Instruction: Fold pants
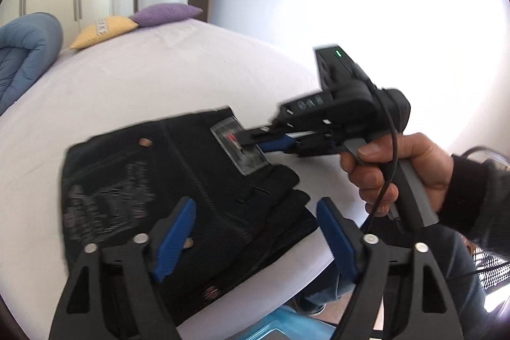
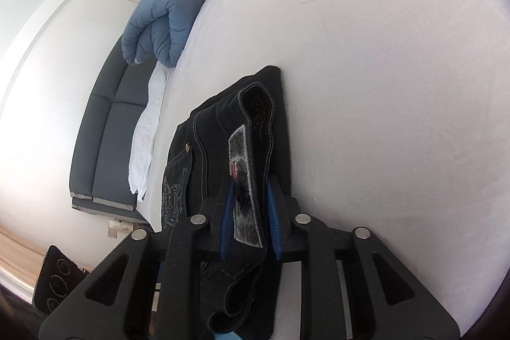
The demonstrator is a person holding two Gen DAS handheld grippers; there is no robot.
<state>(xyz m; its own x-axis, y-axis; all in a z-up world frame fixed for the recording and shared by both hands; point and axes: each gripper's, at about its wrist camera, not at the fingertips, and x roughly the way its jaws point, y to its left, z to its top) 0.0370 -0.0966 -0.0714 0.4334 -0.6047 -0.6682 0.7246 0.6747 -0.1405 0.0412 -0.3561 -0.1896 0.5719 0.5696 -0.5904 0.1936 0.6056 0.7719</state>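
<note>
Black pants [image 1: 178, 196] sit folded near the bed's [image 1: 159, 69] edge, right gripper [image 2: 248, 209] coming from 3 o'clock and pinching the waistband by the patch [image 2: 244, 180], probably to pin it, while the left gripper [image 1: 255, 231] hovers spread wide, empty.

No words or numbers can be made out anywhere. The grey patch [image 2: 244, 184] on the waistband of the black pants [image 1: 178, 180], lower centre in the right wrist view, carries dark marks too blurred to read. The stitched design on the back pocket [image 1: 105, 206] is unreadable too.
</note>
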